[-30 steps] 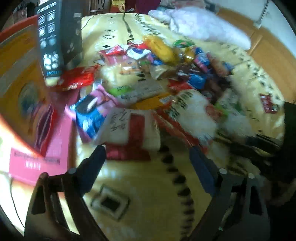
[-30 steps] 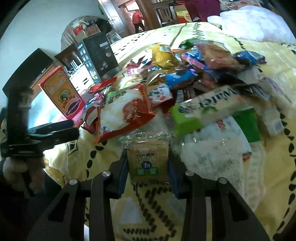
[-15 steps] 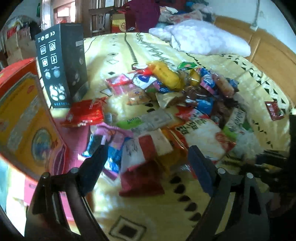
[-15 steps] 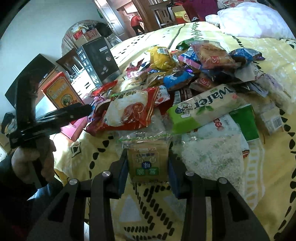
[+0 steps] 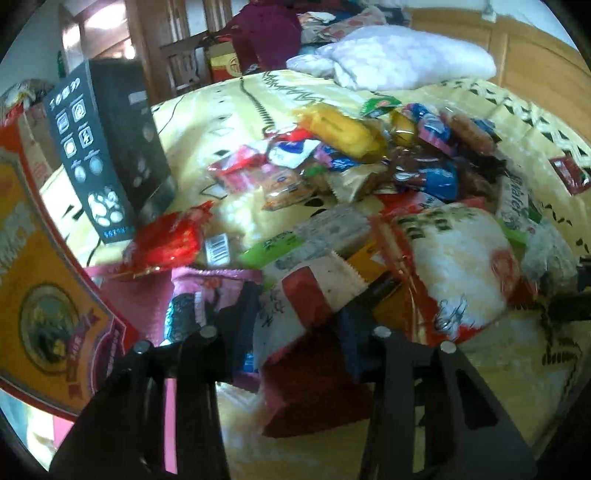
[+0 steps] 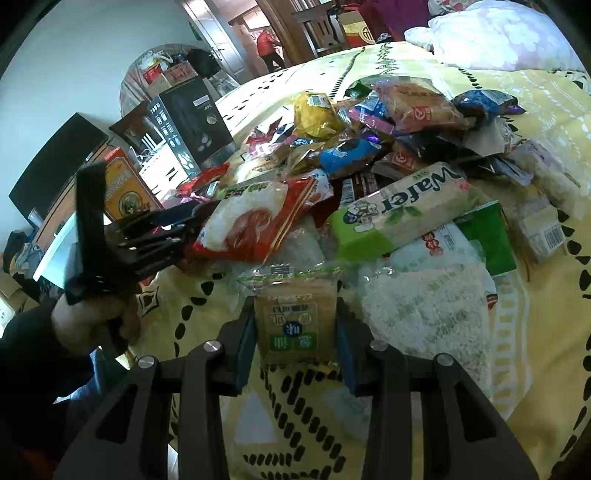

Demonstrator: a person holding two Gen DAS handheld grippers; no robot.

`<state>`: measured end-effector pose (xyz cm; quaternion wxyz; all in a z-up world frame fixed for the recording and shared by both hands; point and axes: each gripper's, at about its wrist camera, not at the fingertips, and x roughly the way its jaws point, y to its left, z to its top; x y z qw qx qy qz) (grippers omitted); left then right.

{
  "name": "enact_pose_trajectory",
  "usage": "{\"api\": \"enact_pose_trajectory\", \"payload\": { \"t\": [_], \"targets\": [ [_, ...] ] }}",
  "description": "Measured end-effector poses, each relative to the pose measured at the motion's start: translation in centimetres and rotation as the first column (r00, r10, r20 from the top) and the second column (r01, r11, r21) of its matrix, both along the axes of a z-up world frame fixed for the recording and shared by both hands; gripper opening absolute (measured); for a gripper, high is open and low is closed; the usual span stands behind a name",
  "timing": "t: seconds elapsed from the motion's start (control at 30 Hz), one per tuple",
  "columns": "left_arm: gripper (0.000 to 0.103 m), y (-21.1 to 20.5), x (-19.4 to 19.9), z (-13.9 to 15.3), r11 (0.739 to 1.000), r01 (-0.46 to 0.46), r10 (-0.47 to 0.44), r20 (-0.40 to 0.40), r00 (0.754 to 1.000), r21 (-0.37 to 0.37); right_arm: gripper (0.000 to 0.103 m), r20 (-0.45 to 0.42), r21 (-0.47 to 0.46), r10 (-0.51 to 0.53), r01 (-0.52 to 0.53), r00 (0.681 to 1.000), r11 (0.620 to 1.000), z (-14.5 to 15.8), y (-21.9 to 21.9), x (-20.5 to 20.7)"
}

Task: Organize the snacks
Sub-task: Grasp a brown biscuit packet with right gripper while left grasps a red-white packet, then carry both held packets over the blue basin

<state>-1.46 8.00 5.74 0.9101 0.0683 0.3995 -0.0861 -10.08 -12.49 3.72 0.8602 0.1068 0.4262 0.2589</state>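
We're over a bed spread with a yellow patterned sheet [image 6: 546, 369], a pale floral pillow [image 5: 402, 62] lying at its far end against a wooden headboard [image 5: 532, 70]. Beyond the bed we see a white wall [image 6: 74, 66], a wooden chair [image 5: 184, 66] and an open doorway [image 6: 258, 33] where daylight comes in. A dark flat screen [image 6: 55, 162] stands at the bedside.

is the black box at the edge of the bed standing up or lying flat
Standing up. The black box rises on its short end from the yellow bedspread, its icon-printed face vertical, above the snack pile beside it.
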Motion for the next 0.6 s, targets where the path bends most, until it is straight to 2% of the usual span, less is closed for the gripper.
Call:
{"api": "enact_pose_trajectory", "payload": {
  "t": [0.1,0.2,0.33,0.43,0.6],
  "targets": [
    [0.029,-0.1,-0.4,0.7,1.000,-0.010,0.010,0.000,1.000,-0.007,0.042,0.005,-0.001,-0.009,0.009,1.000,1.000,0.0,-0.1,0.1],
    [0.027,0.3,-1.2,2.8,0.994,-0.028,0.030,0.020,0.999,-0.102,0.042,0.033,0.005,-0.034,0.034,0.999,0.999,0.8,-0.6,0.0],
    [0.026,0.8,-2.4,5.9,0.967,-0.017,0.024,0.025,0.999,-0.255,0.042,0.084,-0.003,-0.051,0.052,0.995,0.999,2.5,-0.8,-0.2],
    [0.026,0.8,-3.3,8.4,0.957,-0.004,0.022,0.059,0.998,-0.290,0.042,0.115,-0.017,-0.055,0.057,0.992,0.998,3.8,-0.7,-0.2],
    [0.026,2.5,-4.7,12.9,0.954,-0.020,0.065,0.144,0.987,-0.298,0.042,0.169,-0.038,-0.036,0.043,0.985,0.998,6.6,0.2,-0.2]
  ]
}}
